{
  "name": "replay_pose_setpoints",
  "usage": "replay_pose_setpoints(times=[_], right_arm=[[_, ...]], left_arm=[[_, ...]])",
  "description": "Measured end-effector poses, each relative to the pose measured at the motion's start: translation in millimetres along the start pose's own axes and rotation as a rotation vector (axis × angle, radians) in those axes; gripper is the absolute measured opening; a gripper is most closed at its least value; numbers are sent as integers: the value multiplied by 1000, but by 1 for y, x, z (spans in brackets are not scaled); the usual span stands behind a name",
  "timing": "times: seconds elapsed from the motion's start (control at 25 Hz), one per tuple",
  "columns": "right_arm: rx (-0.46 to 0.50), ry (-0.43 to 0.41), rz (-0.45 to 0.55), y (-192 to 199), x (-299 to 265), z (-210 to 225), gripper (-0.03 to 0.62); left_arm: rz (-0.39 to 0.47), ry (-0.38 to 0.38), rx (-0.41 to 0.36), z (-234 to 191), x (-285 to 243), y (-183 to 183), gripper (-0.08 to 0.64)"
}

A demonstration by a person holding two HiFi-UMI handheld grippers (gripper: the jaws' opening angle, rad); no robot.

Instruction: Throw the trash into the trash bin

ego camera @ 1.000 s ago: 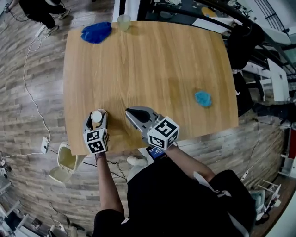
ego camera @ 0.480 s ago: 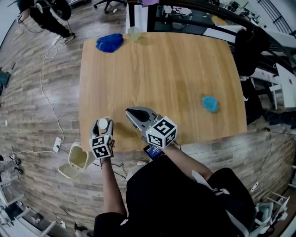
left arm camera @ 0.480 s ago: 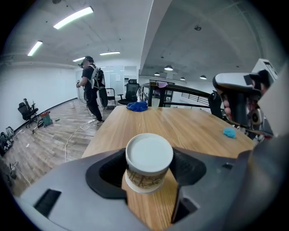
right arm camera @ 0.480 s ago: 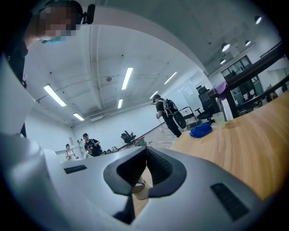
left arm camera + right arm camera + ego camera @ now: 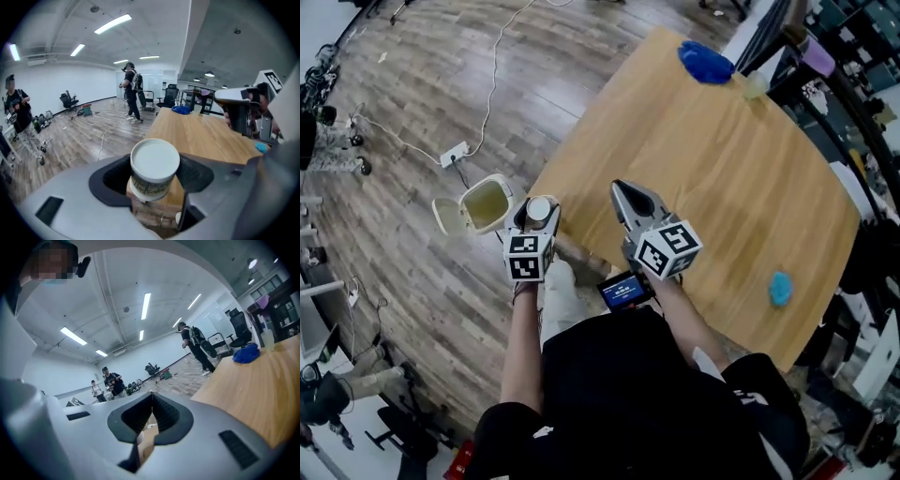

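- Paper cup (image 5: 154, 161), white top and printed band, clamped upright between the two jaws of the left gripper (image 5: 536, 217).
- Held at the near corner of the wooden table (image 5: 722, 169), over its edge, just beside the trash bin (image 5: 490, 180).
- Trash bin on the floor left of that corner, lid open, yellowish inside.
- Right gripper (image 5: 619, 187) over the table, near the left gripper but apart from it, with its jaws pressed together and nothing between them.
- Small device (image 5: 625, 291) with a lit screen just below the right gripper's marker cube.
- Further out on the table: crumpled blue scrap (image 5: 780, 288) near the right edge; larger blue item (image 5: 705, 62) and translucent cup (image 5: 756, 86) at the far corner.
- Power strip (image 5: 453, 150) with cable on the wood floor beyond the bin.
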State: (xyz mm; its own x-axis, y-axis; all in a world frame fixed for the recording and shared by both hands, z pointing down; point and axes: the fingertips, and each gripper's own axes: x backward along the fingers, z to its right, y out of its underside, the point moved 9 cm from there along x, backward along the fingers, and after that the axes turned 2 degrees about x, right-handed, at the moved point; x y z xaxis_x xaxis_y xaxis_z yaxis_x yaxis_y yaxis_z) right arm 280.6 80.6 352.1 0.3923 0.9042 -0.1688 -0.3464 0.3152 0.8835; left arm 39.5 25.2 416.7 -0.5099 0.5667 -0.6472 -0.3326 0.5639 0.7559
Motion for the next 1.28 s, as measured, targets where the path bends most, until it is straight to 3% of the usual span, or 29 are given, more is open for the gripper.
replay_pose_setpoints(times=[0.16, 0.28, 0.64, 0.76, 1.0, 1.12, 1.28], right_arm=[[30, -106, -78, 17, -66, -45, -2], [43, -156, -104, 27, -114, -82, -2], [80, -227, -183, 50, -235, -171, -2], [89, -239, -213, 72, -270, -189, -2], [112, -303, -291, 122, -340, -190, -2], [126, -331, -365, 161, -374, -176, -2], [160, -354, -415, 217, -417, -160, -2]], left_arm=[[6, -92, 120, -65, 28, 32, 298], [-12, -116, 166, -110, 33, 53, 298], [-20, -100, 294, -229, 44, 77, 298], [-45, -77, 286, -266, 34, 90, 298], [-138, -72, 301, -328, -24, 135, 298], [-202, -66, 321, -343, -60, 171, 298], [-221, -73, 345, -369, -109, 213, 298]])
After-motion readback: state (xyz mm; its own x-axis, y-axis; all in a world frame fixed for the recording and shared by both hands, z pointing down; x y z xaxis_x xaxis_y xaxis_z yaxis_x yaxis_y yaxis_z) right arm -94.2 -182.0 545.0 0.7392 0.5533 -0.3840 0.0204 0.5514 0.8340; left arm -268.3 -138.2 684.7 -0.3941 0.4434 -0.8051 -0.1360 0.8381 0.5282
